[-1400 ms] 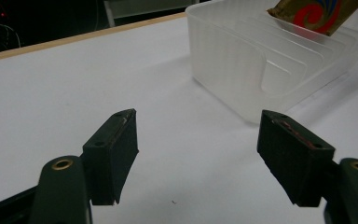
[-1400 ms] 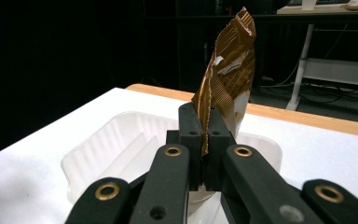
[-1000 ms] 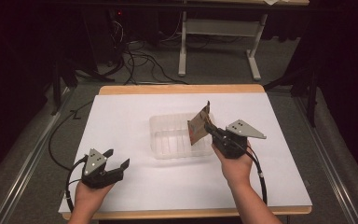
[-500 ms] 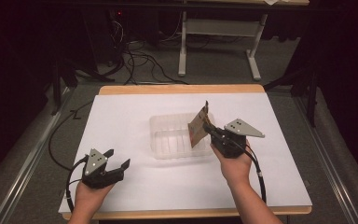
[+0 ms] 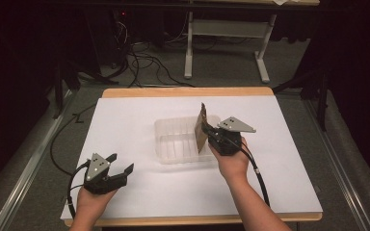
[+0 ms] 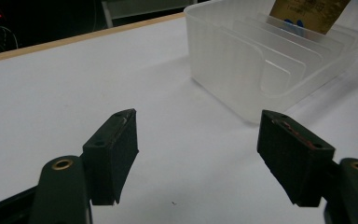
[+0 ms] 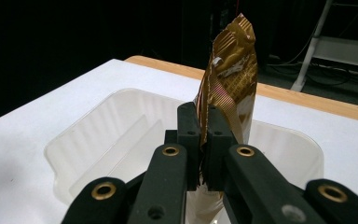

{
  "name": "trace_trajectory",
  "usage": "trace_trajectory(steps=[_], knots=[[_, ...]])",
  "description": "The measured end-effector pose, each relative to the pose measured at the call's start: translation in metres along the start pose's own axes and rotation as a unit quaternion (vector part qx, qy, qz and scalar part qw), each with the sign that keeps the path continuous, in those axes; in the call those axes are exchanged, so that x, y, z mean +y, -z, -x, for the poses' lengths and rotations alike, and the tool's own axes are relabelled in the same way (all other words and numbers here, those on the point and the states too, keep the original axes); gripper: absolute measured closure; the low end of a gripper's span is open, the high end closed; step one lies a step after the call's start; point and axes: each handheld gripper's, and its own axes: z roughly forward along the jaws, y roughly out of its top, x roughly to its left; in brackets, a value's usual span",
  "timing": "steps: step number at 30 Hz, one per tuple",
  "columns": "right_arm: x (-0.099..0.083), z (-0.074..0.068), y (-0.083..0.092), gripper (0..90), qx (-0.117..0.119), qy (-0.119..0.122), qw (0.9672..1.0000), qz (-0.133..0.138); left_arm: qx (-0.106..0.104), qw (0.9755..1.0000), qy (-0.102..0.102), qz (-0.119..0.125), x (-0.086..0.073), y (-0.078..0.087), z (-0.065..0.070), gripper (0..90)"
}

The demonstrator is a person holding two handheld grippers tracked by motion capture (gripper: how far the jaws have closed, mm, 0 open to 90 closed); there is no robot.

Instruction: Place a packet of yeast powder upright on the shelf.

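Observation:
A clear plastic tray point(image 5: 173, 139) with ribbed dividers sits in the middle of the white table. My right gripper point(image 5: 207, 134) is shut on a flat golden-brown snack packet point(image 5: 202, 126), held upright on edge over the tray's right end. In the right gripper view the packet point(image 7: 230, 79) rises between the closed jaws above the tray point(image 7: 98, 135). My left gripper point(image 5: 120, 163) rests near the table's front left with its jaws wide apart and nothing between them. The left gripper view has the tray point(image 6: 242, 70) ahead to the right, with the packet point(image 6: 307, 14) at its far end.
The white sheet point(image 5: 125, 115) covers a wooden table point(image 5: 188, 91). Black cables trail from both grippers off the front edge. On the floor behind stand a white desk frame point(image 5: 221, 33) and loose cables. Dark stands flank the table.
My right gripper has carried the packet slightly left and a little lower over the tray's right end. The left gripper has stayed put.

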Motion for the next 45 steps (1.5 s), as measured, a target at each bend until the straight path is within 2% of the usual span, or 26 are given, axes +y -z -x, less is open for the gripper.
trace_trajectory(steps=[7, 9, 16, 19, 26, 30, 31, 32, 35, 37, 38, 39, 41, 45], knots=[[0.002, 0.000, -0.008, 85.7, -0.003, 0.002, 1.0000, -0.002, -0.001, 1.0000, -0.001, -0.001, 0.000, 0.000, 0.000, 29.5], [0.003, 0.000, -0.008, 82.2, -0.004, -0.001, 1.0000, -0.004, -0.001, 1.0000, 0.000, 0.000, 0.000, 0.000, 0.000, 29.5], [0.002, -0.003, -0.004, 46.0, -0.014, -0.001, 0.9998, -0.012, -0.001, 1.0000, -0.002, -0.002, 0.000, 0.000, 0.000, 29.5], [0.002, -0.004, 0.001, 35.3, -0.022, 0.005, 0.9997, -0.013, 0.000, 1.0000, -0.003, -0.003, 0.000, -0.001, 0.000, 29.5], [0.000, -0.001, 0.018, 30.9, -0.019, 0.011, 0.9997, -0.005, 0.001, 1.0000, 0.000, -0.003, -0.001, -0.001, 0.000, 29.5], [-0.005, 0.008, 0.037, 30.0, -0.022, 0.013, 0.9997, -0.001, 0.002, 1.0000, -0.002, -0.006, -0.001, -0.001, 0.000, 29.5], [-0.005, 0.008, 0.037, 30.0, -0.022, 0.013, 0.9997, -0.001, 0.002, 1.0000, 0.000, -0.006, -0.001, -0.002, 0.001, 29.5], [-0.007, 0.013, 0.045, 29.7, -0.027, 0.011, 0.9996, 0.001, 0.003, 1.0000, 0.000, -0.007, -0.001, -0.002, 0.001, 29.5], [-0.011, 0.021, 0.053, 29.4, -0.034, 0.011, 0.9994, 0.001, 0.004, 1.0000, 0.000, -0.008, -0.001, -0.002, 0.000, 29.5], [-0.018, 0.033, 0.064, 29.2, -0.046, 0.008, 0.9989, -0.001, 0.005, 1.0000, 0.000, -0.008, -0.001, -0.002, 0.000, 29.5], [-0.018, 0.033, 0.064, 29.2, -0.046, 0.008, 0.9989, -0.001, 0.006, 1.0000, 0.000, -0.007, -0.002, -0.002, 0.000, 29.5], [-0.024, 0.044, 0.072, 29.1, -0.056, 0.002, 0.9984, -0.005, 0.007, 0.9999, 0.000, -0.008, -0.002, -0.002, 0.000, 29.5], [-0.026, 0.047, 0.075, 29.1, -0.060, 0.002, 0.9982, -0.005, 0.007, 0.9999, 0.000, -0.008, -0.002, -0.002, 0.000, 29.5], [-0.040, 0.070, 0.092, 29.2, -0.081, -0.014, 0.9966, -0.010, 0.009, 0.9999, 0.000, -0.010, -0.002, -0.003, 0.000, 29.5]])
